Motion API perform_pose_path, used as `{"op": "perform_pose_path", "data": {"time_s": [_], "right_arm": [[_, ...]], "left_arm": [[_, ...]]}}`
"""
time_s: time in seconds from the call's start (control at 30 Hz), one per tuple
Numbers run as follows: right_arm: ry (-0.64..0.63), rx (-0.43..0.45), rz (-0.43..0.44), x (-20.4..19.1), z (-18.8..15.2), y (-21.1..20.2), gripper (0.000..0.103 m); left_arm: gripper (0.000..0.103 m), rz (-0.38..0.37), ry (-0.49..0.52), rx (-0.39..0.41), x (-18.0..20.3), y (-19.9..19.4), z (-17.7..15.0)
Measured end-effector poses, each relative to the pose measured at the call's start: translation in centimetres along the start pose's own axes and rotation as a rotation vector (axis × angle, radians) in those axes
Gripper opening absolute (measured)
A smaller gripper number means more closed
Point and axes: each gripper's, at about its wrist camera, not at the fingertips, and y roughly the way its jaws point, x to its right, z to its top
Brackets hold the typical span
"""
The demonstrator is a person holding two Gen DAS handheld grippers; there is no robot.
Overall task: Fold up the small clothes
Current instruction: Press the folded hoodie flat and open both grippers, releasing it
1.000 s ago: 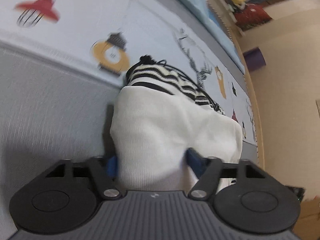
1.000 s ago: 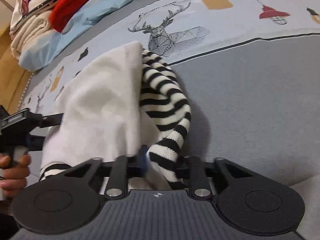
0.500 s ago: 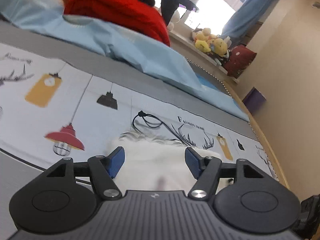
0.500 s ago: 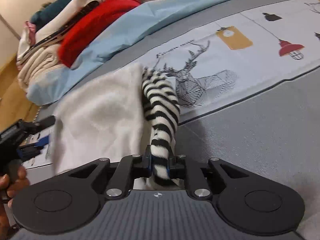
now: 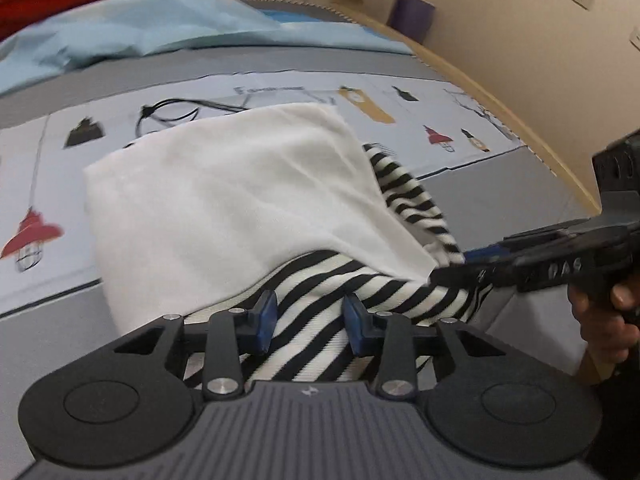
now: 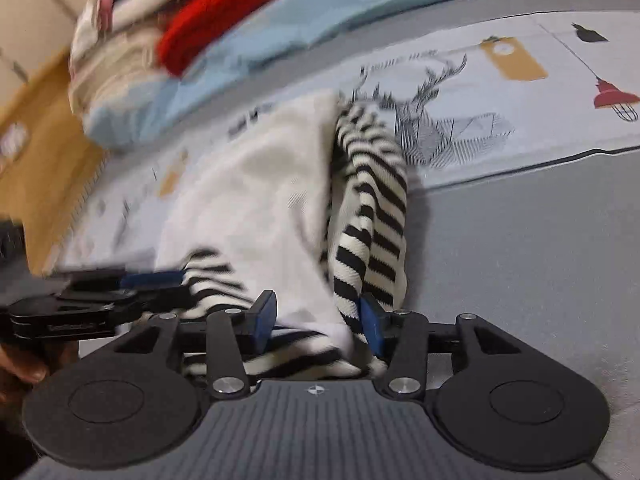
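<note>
Left wrist view: my left gripper [image 5: 306, 316] gapes over the striped garment [image 5: 320, 292] on the bed [image 5: 500, 184]; my right gripper [image 6: 316, 320], at three o'clock, gapes too. Mid-fold; next, regrip an edge.

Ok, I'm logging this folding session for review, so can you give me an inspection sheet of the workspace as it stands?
Surface: bed cover, grey with a pale panel printed with lamps and a deer.
Job's things: striped garment, black and white, with its plain white side folded over on top.
Clutter: light blue sheet and red knit with other piled clothes at the far end.
Grippers: left hand-held gripper open, its blue pads either side of the stripes; right hand-held gripper open over the garment's edge.
Cables: nothing seen; a black cord shape lies flat, apparently printed.
Surroundings: beige wall, purple box.
</note>
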Motion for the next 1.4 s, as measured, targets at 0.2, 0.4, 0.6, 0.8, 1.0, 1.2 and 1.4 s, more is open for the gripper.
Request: {"op": "perform_pose_path", "data": {"time_s": [0.2, 0.4, 0.6, 0.8, 1.0, 1.2, 1.4], "right_arm": [[-0.058, -0.043, -0.083, 0.1, -0.6, 0.2, 0.014], [-0.035, -0.122, -0.19, 2.0, -1.6, 0.9, 0.002], [-0.012, 0.003, -0.165, 1.4, -0.5, -1.6, 0.007], [-0.058, 0.138, -0.08, -0.3, 0.4, -3.6, 0.008], [-0.169, -0.08, -0.127, -1.3, -1.1, 0.3, 0.009], [-0.223, -0.109, -0.222, -1.8, -2.5, 0.9, 0.009], [-0.218, 0.054, -0.24, -4.3, -2.9, -5.9, 0.032]], "left_arm": [[0.043, 0.063, 0.127, 0.027, 2.4, 0.9, -0.7], [0.044, 0.029, 0.028, 0.055, -0.5, -3.1, 0.9], [0.041, 0.084, 0.056, -0.091, -2.1, -3.3, -0.8], [0.041, 0.079, 0.009, -0.052, -2.5, -4.2, -0.6], [0.049, 0.144, -0.038, -0.168, -3.5, -3.8, -2.3], [0.061, 0.23, -0.15, -0.145, -2.7, -5.8, -2.2], [0.089, 0.308, -0.146, 0.057, 2.0, -14.3, -3.4]]}}
